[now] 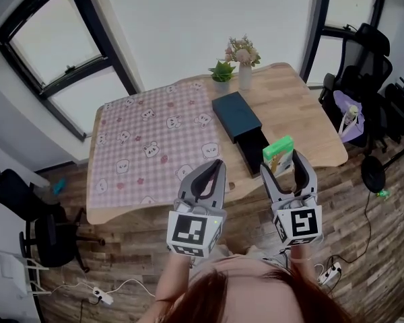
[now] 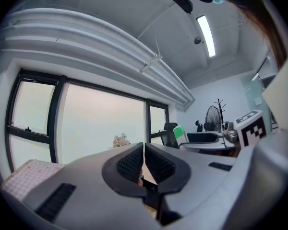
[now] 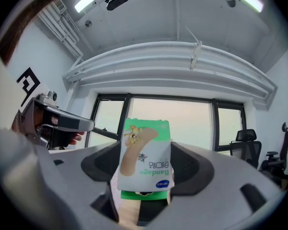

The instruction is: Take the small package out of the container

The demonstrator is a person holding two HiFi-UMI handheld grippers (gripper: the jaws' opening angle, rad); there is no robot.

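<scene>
The small package (image 3: 145,156), a green and white bandage pack, is pinched between the jaws of my right gripper (image 3: 145,169). In the head view the small package (image 1: 277,153) is lifted above the table's near right edge, held by the right gripper (image 1: 281,163) beside the dark open container (image 1: 254,151). The container's lid (image 1: 236,115) lies behind the tray on the wooden table (image 1: 296,106). My left gripper (image 1: 218,169) hangs over the table's front edge, shut and empty, its pads meeting in the left gripper view (image 2: 144,159).
A pink patterned cloth (image 1: 151,140) covers the table's left half. A small potted plant (image 1: 221,71) and a vase of flowers (image 1: 244,60) stand at the far edge. Office chairs (image 1: 363,66) crowd the right side; another chair (image 1: 44,227) is at the left.
</scene>
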